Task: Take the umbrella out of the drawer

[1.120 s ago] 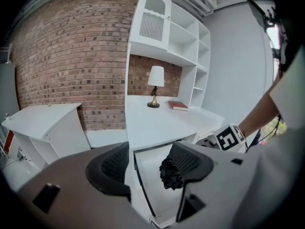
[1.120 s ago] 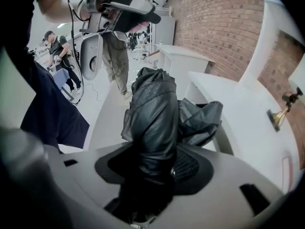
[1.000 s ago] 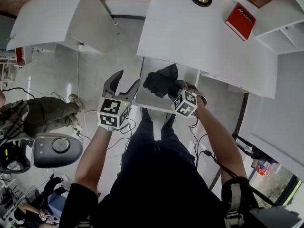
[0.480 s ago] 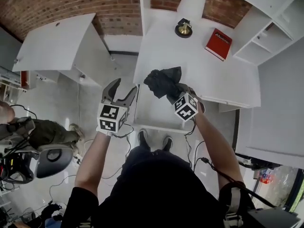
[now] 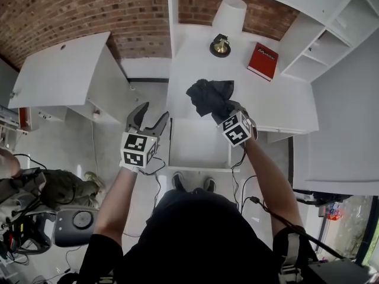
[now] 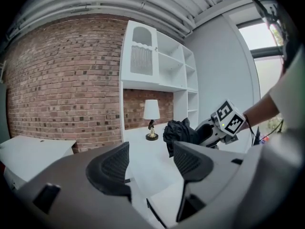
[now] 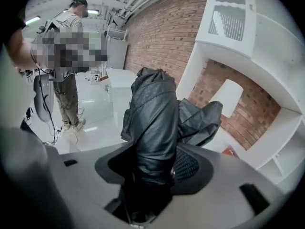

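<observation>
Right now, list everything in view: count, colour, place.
umbrella: 1, black, in right jaws above desk
desk: 1, white, centre
drawer: 1, white, open at desk's front
lamp: 1, white shade, back of desk
book: 1, red, on desk, right of lamp
shelves: 1 unit, white, right of desk
table: 1, white, left of desk
chair: 1, grey, floor, lower left
bystander: 1, olive trousers, standing left
left gripper: 1, grey, jaws open, empty
right gripper: 1, grey, jaws shut on umbrella
</observation>
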Demonstrator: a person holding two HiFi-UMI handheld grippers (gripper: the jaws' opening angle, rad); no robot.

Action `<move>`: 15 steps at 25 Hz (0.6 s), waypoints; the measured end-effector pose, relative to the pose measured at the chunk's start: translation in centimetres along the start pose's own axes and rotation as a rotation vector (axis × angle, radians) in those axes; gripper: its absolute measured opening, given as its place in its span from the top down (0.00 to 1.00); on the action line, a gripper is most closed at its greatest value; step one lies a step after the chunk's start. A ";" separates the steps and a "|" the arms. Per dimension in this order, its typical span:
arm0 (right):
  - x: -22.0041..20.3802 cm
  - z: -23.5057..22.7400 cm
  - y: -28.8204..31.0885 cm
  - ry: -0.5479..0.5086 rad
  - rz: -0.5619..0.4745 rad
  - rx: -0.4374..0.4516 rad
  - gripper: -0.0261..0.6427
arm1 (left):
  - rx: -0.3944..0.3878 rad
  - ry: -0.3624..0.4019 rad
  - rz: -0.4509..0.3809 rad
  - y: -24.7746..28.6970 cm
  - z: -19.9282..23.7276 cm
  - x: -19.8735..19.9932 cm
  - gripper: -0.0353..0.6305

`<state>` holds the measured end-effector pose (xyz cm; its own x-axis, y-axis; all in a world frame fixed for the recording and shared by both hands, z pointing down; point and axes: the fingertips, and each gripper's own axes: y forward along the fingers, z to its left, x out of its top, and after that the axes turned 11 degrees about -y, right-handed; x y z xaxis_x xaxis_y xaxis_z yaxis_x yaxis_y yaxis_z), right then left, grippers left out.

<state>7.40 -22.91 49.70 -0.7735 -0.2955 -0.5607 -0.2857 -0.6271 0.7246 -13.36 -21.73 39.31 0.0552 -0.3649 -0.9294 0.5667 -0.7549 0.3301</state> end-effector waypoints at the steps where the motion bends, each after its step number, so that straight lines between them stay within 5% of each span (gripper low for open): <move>1: 0.2 -0.4 0.1 0.008 0.006 -0.010 0.62 | -0.006 -0.001 0.000 0.2 0.5 0.1 0.53; 7: 1.6 -2.6 0.5 0.053 0.025 -0.064 0.62 | -0.033 -0.035 0.007 1.0 2.4 0.1 0.53; 15: 1.0 -4.7 4.3 0.051 0.058 -0.028 0.62 | -0.025 -0.067 0.066 3.4 3.5 -2.2 0.53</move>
<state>8.03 -29.30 50.42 -0.7580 -0.3682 -0.5384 -0.2249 -0.6273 0.7456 -14.43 -25.38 43.01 0.0383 -0.4496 -0.8924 0.5841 -0.7146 0.3850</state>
